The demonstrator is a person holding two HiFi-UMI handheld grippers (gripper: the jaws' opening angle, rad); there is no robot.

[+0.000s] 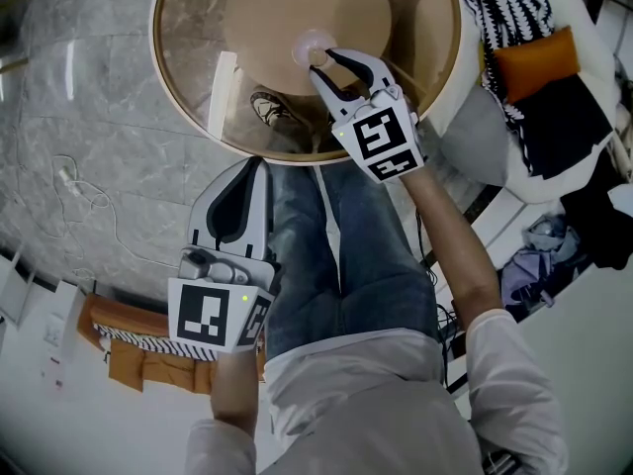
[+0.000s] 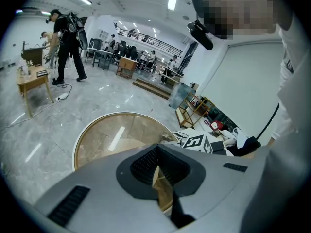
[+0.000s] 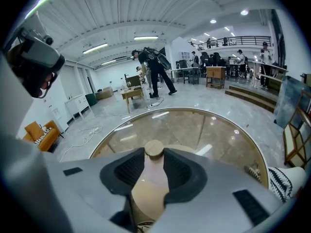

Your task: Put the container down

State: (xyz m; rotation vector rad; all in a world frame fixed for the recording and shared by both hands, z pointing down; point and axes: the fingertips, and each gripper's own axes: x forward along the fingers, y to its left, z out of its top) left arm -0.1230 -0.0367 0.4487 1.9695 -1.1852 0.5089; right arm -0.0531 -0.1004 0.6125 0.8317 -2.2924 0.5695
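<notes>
While jaws hide its body, right gripper (image 1: 324, 64) grips cork-lidded clear container (image 3: 154, 149) over round glass table (image 3: 204, 130), grey marble floor (image 1: 89, 117); left gripper (image 1: 257, 164) closed.

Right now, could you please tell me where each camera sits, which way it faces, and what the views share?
Head view: on the person's head, looking steeply down at the table; shows legs, arms, left gripper, right gripper.
Left gripper view: on the left gripper, facing along its closed jaws across the table; shirt at right.
Right gripper view: on the right gripper, facing along its jaws, closed on the container, across the table; shirt at left.
Shared: all show the table; head and right gripper views, the container.
</notes>
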